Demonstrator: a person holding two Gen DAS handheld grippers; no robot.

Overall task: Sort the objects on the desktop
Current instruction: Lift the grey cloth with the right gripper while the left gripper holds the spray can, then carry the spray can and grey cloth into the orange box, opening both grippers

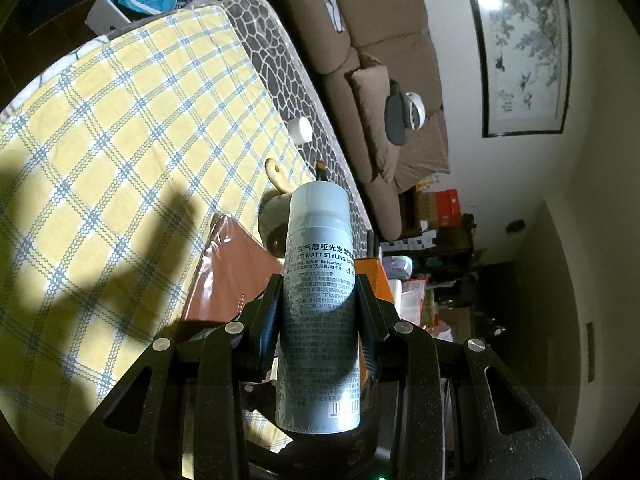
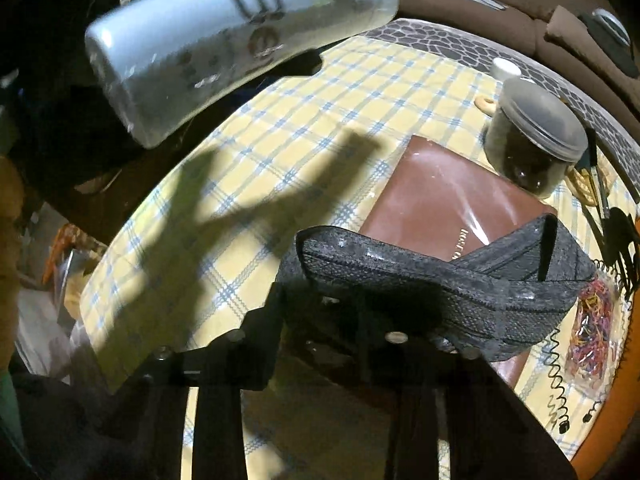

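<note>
Pale blue-grey spray can point(image 1: 320, 304) clamped between both fingers of the left gripper point(image 1: 320, 300), pads pressed on either side of the printed body, cap end pointing away from the camera, held up off the table. Same can point(image 2: 224, 44) seen in the right wrist view at upper left, lying aslant in the air above the yellow checked cloth point(image 2: 280, 160), blurred. Grey fabric pouch point(image 2: 440, 280) grasped in the right gripper point(image 2: 340, 304); fingers largely hidden under the pouch, jaws closed on its near edge, pouch sagging to the right over the brown notebook point(image 2: 432, 200). Notebook flat on the cloth, wrapped in clear film. Round jar point(image 2: 536, 136) with a translucent lid standing just beyond the notebook's far right corner, contents dark. Small white cylinder point(image 2: 506, 67) farther off, near the far edge of the cloth. Packet of coloured rubber bands point(image 2: 592, 320) at right, beside a black coiled cord point(image 2: 556, 380). Yellow-handled scissors point(image 2: 586, 184) partly visible to the right of the jar. Dark shadows of both tools cast across the cloth. Brown sofa point(image 1: 380, 60) beyond the table.
</note>
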